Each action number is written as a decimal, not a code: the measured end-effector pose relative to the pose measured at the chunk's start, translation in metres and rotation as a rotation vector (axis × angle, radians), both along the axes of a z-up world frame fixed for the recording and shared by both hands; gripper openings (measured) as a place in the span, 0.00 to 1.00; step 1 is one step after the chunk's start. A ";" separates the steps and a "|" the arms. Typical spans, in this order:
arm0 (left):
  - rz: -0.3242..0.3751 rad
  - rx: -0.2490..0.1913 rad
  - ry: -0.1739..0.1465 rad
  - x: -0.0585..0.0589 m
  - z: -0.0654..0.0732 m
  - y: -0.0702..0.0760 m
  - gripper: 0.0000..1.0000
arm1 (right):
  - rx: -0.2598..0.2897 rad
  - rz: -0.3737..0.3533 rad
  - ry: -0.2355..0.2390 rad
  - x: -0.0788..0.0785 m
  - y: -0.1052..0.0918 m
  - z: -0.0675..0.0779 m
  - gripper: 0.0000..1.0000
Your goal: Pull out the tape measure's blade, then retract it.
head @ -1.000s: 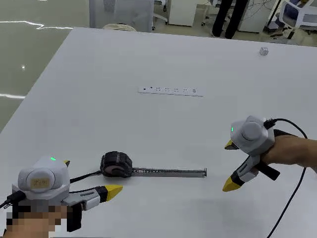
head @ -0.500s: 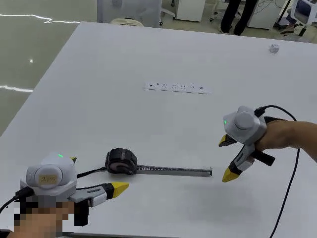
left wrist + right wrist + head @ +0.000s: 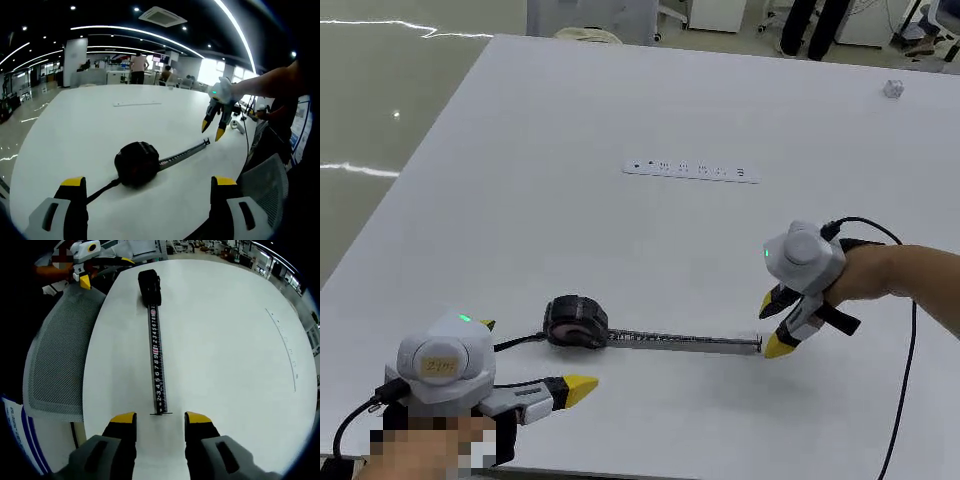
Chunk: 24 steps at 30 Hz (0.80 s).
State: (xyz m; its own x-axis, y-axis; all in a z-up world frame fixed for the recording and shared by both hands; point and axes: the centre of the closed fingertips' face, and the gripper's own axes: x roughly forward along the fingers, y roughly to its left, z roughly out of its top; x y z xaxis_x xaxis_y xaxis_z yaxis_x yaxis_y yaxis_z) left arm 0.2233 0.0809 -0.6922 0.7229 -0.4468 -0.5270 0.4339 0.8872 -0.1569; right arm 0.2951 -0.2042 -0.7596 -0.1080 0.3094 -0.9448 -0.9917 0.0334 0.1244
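While blade (image 3: 156,365) lies extended from black case (image 3: 576,321) | right tongs (image 3: 772,324) spread at hook (image 3: 161,413) | left tongs (image 3: 533,354) spread

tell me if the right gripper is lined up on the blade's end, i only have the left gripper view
Observer: yes, its own view shows the hook centred just ahead of the right gripper, jaws open.
Operator: which side is up
Observer: the blade lies printed numbers up, lowest by the hook.
Operator: anything else around
Observer: a small crumpled white scrap on the table, far right corner, in the head view.
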 end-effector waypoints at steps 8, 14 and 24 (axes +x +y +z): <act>-0.002 -0.019 0.003 0.000 0.002 -0.003 1.00 | -0.024 0.038 -0.022 0.004 0.001 -0.012 0.32; 0.001 -0.025 0.008 0.000 0.002 -0.003 1.00 | -0.001 0.038 -0.041 0.004 0.005 -0.017 0.23; 0.007 -0.040 0.014 -0.001 0.003 -0.003 1.00 | -0.013 0.007 -0.014 0.003 0.000 -0.018 0.27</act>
